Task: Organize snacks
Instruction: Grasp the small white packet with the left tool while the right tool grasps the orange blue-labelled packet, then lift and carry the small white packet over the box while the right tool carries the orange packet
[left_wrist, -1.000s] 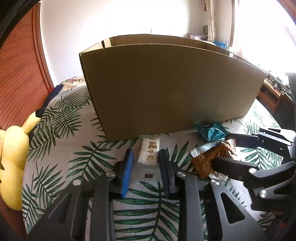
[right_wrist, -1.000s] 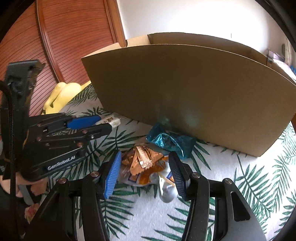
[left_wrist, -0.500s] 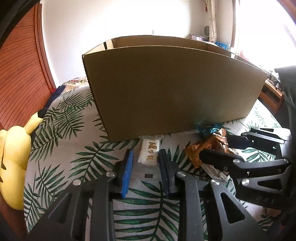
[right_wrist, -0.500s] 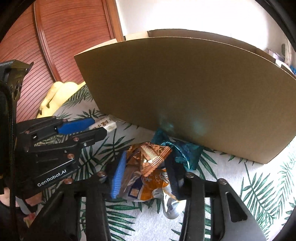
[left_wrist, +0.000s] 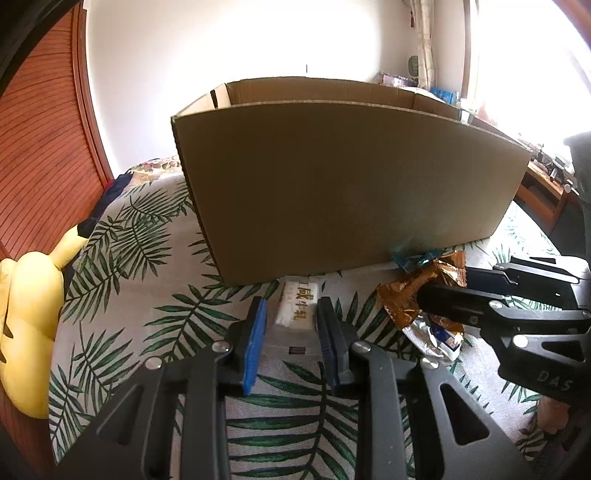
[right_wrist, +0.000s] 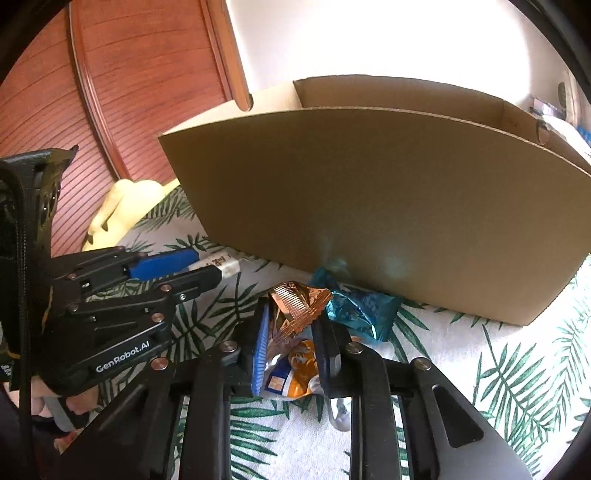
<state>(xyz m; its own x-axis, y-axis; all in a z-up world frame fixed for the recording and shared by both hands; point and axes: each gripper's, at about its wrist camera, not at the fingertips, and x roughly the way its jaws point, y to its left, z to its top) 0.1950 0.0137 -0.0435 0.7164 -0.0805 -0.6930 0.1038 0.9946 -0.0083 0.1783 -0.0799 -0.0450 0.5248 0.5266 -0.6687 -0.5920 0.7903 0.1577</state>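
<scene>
A big open cardboard box (left_wrist: 343, 192) stands on the leaf-print cloth; it also shows in the right wrist view (right_wrist: 388, 206). My left gripper (left_wrist: 290, 325) is shut on a white snack bar with gold characters (left_wrist: 301, 306), held just in front of the box; the bar also shows in the right wrist view (right_wrist: 218, 264). My right gripper (right_wrist: 291, 339) is shut on an orange-brown snack packet (right_wrist: 295, 332), seen in the left wrist view too (left_wrist: 410, 291). A teal wrapped snack (right_wrist: 360, 306) lies by the box's base.
A yellow plush toy (left_wrist: 26, 314) lies at the left of the bed. A red-brown wooden door (right_wrist: 122, 92) is behind it. A wooden desk (left_wrist: 543, 192) stands at the far right.
My right gripper closed on the orange-brown packet and lifted it a little. Both grippers have risen, so the box's open top now shows.
</scene>
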